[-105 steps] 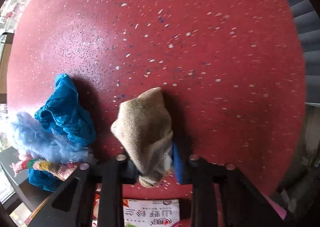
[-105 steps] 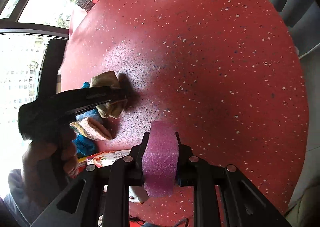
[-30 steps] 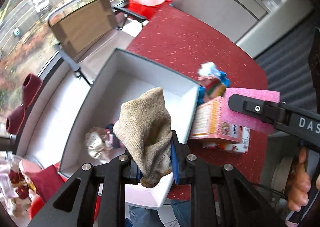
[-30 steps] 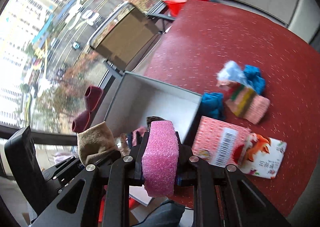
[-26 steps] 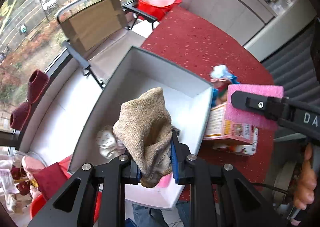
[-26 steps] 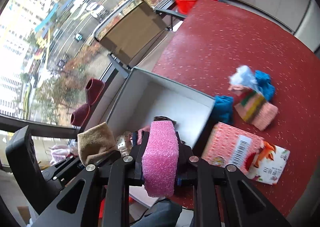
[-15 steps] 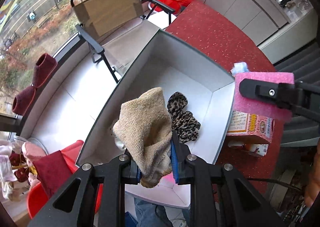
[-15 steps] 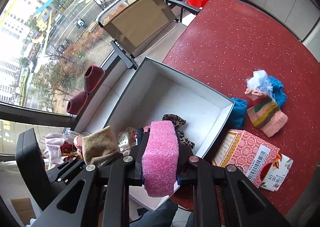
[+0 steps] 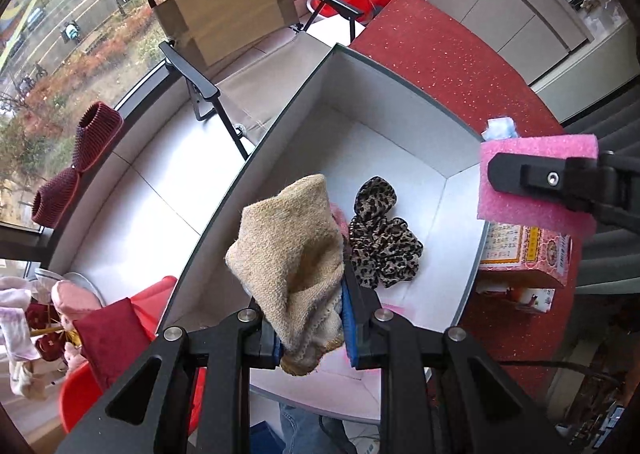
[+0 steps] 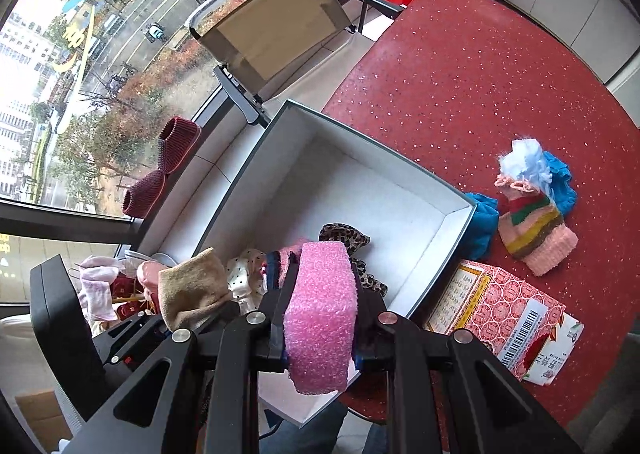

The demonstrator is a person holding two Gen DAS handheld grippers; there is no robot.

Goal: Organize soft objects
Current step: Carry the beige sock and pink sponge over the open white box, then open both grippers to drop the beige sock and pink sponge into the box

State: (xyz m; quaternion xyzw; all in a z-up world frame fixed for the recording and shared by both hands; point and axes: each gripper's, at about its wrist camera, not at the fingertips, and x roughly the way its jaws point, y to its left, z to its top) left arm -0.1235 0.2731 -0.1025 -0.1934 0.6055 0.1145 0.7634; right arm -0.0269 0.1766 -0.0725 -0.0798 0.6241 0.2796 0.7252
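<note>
Both grippers now over white box (image 9: pixel 400 77), fingers clamping tan sock (image 9: pixel 292 254) and pink sponge (image 10: pixel 322 306); box contents half-hidden.

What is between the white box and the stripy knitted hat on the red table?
A crumpled blue cloth lies there, touching the white box wall, with the stripy hat just beyond it. The right wrist view shows this.
</note>
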